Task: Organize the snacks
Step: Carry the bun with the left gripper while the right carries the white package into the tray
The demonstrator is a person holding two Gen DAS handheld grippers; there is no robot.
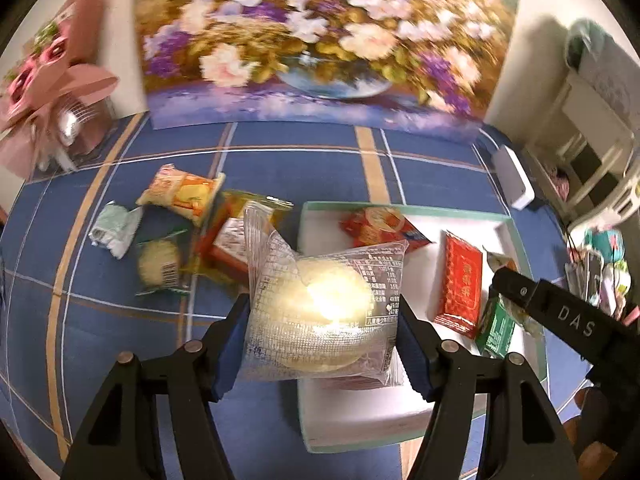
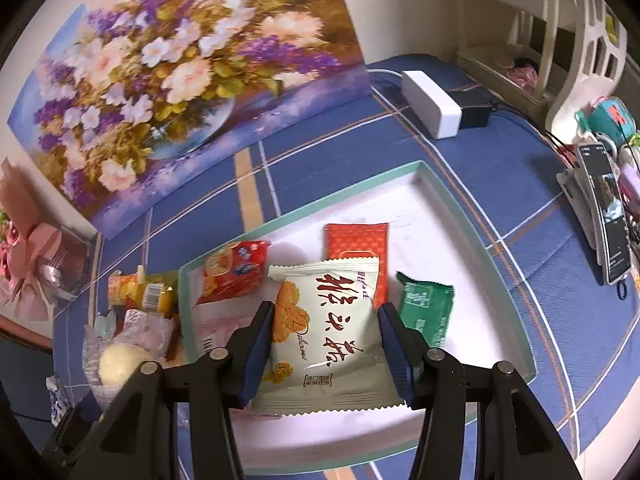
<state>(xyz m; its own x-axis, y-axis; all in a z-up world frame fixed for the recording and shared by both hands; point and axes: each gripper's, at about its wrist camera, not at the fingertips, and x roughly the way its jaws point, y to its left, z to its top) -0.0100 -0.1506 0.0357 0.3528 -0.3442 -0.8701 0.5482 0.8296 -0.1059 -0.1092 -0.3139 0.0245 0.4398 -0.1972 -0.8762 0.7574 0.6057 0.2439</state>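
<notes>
Both hands carry a snack over the white tray [image 2: 460, 216], whose teal rim sits on the blue checked bench [image 1: 304, 140].

The left gripper [image 1: 322, 344] is clamped on a clear-wrapped round pastry [image 1: 324, 312], its pads pressing the two short sides of the bag. The pastry hangs above the tray's near-left corner, so its free floor lies directly below and slightly ahead.

The right gripper [image 2: 324, 354] grips a white cookie packet [image 2: 324, 328] by its long edges, the packet's long axis running away from the camera. It is held over the tray's middle, with a red packet [image 2: 356, 240] just behind and a green packet [image 2: 426, 306] to its right.

The loose pile of snacks [image 1: 180, 232] still on the bench lies left of the tray, on the left gripper's side.
</notes>
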